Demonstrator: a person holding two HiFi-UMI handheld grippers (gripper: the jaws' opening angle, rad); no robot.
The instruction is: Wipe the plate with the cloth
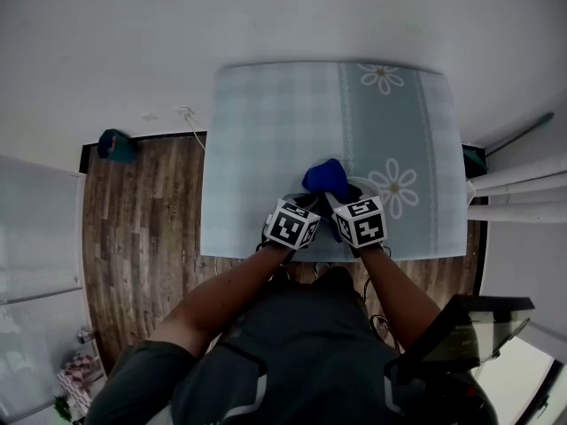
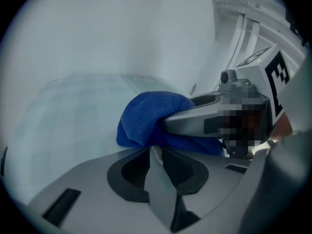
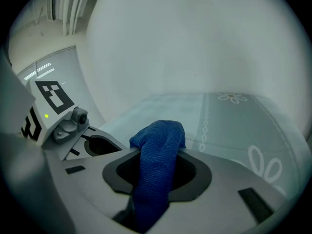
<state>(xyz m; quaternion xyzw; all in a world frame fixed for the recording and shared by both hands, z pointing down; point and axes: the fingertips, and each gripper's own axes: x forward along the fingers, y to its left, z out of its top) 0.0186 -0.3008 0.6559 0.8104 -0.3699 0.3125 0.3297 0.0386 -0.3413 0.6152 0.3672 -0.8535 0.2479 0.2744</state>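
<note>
A: Item one, cloth (image 3: 158, 162)?
B: Right hand-held gripper (image 1: 335, 200) is clamping it, blue, over the counter's (image 1: 266, 149) near half.
A: Item two, plate (image 2: 156, 152)?
B: Left hand-held gripper (image 1: 306, 204) is pinching its white edge (mostly hidden behind the cloth).

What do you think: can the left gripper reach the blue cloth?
Probably yes: the cloth lies just ahead of the left gripper, whose jaws are shut on a white edge; the right gripper holds the cloth.

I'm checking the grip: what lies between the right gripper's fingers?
The blue cloth, pinched there and bunched up past the tips; the right gripper view shows it.
</note>
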